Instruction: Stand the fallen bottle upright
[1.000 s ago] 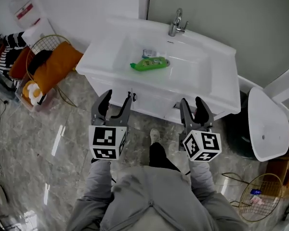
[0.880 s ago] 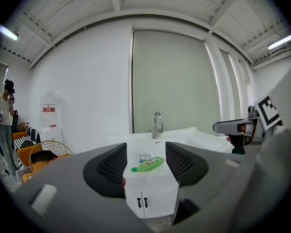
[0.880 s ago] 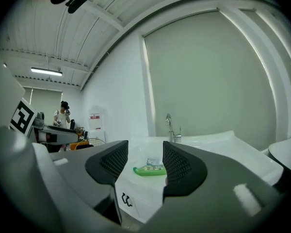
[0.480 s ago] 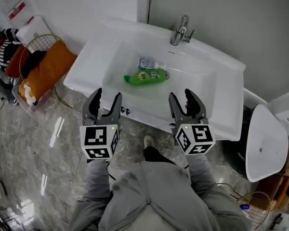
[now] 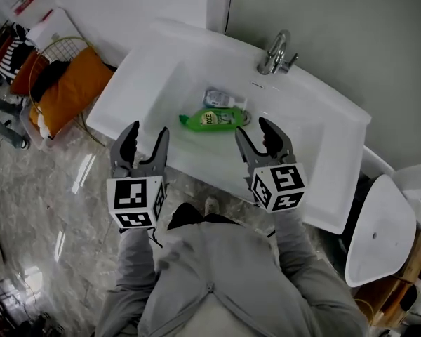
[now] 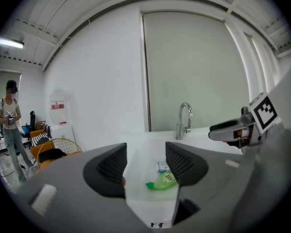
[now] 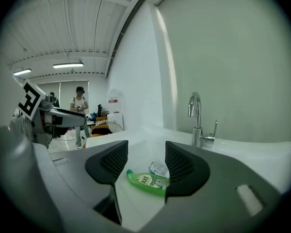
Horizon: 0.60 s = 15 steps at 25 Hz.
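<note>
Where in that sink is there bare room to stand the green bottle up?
Bare basin left of the green bottle, toward the sink's left wall, and the flat ledge right of the faucet. Crowded mid-basin, where the small bottle lies beside it.

Green bottle [image 5: 214, 119], plastic, w/ green cap & pale label on its side. Not upright: lies flat in the basin of the white sink [image 5: 149, 72], approx. mid-basin. In the head view the cap end points left, base right, long axis roughly across the basin. Small clear bottle [image 5: 222, 99], also lying down, sits just behind it; can't tell if touching.
</note>
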### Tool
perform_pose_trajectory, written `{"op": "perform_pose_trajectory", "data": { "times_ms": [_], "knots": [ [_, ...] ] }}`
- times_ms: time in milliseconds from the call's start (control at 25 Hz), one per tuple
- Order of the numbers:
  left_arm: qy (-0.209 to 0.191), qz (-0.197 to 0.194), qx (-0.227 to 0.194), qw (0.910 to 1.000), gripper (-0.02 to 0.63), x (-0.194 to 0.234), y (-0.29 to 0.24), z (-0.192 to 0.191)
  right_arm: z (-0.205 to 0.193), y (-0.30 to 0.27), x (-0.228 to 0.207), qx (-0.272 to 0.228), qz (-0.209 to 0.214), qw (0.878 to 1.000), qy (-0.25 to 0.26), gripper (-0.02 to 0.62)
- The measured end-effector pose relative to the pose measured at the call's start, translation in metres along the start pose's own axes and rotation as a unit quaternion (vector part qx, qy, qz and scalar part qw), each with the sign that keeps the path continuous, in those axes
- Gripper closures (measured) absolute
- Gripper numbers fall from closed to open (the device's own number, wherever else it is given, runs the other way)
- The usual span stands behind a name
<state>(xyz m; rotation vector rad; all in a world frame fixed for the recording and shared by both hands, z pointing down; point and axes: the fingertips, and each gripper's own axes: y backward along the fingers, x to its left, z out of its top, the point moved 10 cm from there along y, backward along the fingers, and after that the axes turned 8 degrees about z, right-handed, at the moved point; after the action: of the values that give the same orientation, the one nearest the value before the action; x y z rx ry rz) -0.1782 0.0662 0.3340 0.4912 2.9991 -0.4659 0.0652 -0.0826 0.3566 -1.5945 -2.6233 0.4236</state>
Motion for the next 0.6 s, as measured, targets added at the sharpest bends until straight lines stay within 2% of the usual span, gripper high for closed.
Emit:
{"op": "perform_pose_trajectory", "data": {
  "times_ms": [160, 360, 480, 600],
  "knots": [
    [-0.003, 0.012, 0.006, 0.9999, 0.336, 0.01, -0.011, -0.001, -0.011, -0.026, -0.004, 0.031, 0.021, 0.999, -0.002, 0.371],
    [0.0, 0.011, 0.013, 0.9999, 0.336, 0.031, -0.03, -0.004, -0.026, -0.066, -0.002, 0.082, 0.063, 0.994, 0.041, 0.37],
    [-0.007, 0.006, 0.013, 0.9999, 0.337, 0.045, -0.044, -0.004, -0.037, -0.089, -0.001, 0.115, 0.085, 0.987, 0.069, 0.37],
    [-0.009, -0.004, 0.01, 0.9999, 0.337, 0.056, -0.059, -0.001, -0.047, -0.115, -0.001, 0.156, 0.113, 0.976, 0.106, 0.364]
  ]
}}
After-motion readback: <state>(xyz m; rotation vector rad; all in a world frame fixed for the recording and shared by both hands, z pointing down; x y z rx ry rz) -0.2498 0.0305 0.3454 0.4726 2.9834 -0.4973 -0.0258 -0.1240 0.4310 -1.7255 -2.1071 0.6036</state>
